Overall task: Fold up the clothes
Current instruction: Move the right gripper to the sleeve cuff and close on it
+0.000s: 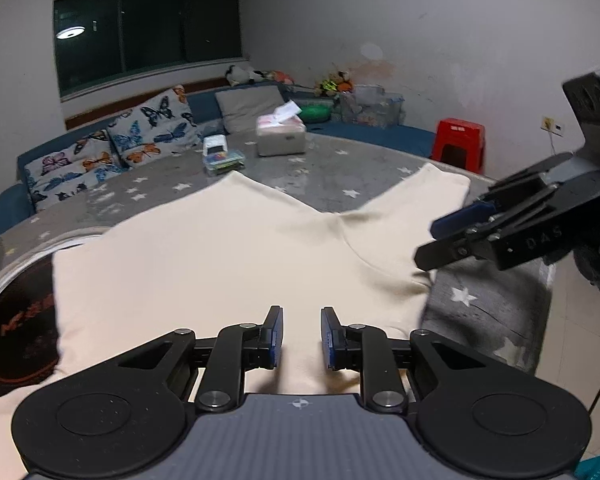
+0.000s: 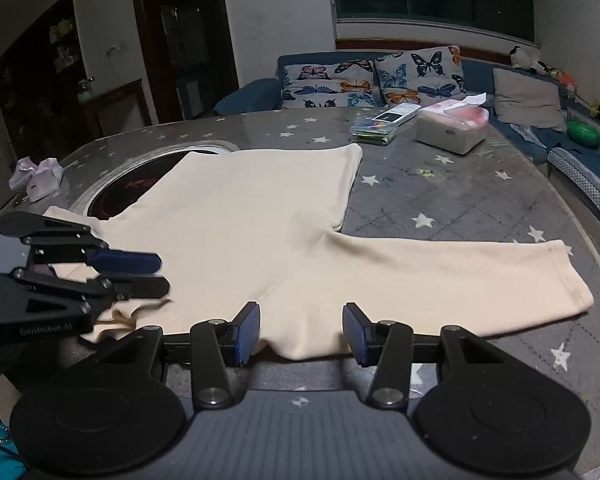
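Shorts [image 2: 268,216] flat on table [image 2: 440,200] — both grippers parted

A pair of cream shorts [image 2: 260,220] lies spread flat on the grey star-patterned bench [image 2: 440,184], its two legs splayed apart in a V. In the right wrist view one leg runs toward 12 o'clock, its hem square and smooth, while the other stretches toward 3 o'clock, ending in a stitched hem near the bench edge. The crotch seam sits where the legs meet, with soft creases fanning from it. The waistband end lies nearest at 6 o'clock, slightly bunched at 8 o'clock. One leg partly covers the round inset cooktop [image 2: 140,180] in the bench.
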`<state>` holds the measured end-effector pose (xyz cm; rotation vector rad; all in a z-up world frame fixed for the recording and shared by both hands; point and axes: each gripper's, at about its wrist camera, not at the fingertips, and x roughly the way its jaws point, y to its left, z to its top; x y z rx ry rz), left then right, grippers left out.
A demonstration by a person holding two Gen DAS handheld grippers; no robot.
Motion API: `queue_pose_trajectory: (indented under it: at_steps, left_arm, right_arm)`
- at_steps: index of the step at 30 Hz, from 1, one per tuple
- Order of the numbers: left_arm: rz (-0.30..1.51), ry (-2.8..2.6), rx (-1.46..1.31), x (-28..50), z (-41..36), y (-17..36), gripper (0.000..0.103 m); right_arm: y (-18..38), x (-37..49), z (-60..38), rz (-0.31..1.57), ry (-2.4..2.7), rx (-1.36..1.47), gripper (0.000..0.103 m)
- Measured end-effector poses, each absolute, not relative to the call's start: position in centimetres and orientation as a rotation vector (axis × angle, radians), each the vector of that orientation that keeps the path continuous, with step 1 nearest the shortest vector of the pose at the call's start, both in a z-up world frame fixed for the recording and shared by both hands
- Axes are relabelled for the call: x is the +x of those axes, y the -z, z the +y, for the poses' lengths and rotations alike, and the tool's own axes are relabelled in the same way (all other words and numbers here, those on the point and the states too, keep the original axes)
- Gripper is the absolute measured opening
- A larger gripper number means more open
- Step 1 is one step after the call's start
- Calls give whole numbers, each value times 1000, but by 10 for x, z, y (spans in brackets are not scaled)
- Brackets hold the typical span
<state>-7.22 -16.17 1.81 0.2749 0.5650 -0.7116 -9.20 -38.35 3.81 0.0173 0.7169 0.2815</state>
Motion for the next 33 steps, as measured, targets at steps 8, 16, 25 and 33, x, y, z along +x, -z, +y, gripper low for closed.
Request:
queue_pose_trajectory:
  at_steps: [8, 16, 25, 33]
  left_arm:
    - [571, 778, 333, -86, -170, -13, 22]
    - [541, 774, 276, -68, -183, -29, 22]
    - [562, 802, 286, -63, -214, -20, 23]
    - [577, 811, 304, -64, -224, -13, 22]
  right_arm:
    - [-30, -95, -381, 750, -270, -27, 46]
    - [-38, -91, -438, 694, -33, 29, 46]
    - [-20, -63, -517, 683, 282, 146, 46]
    - [-10, -58, -524, 674, 286, 183, 10]
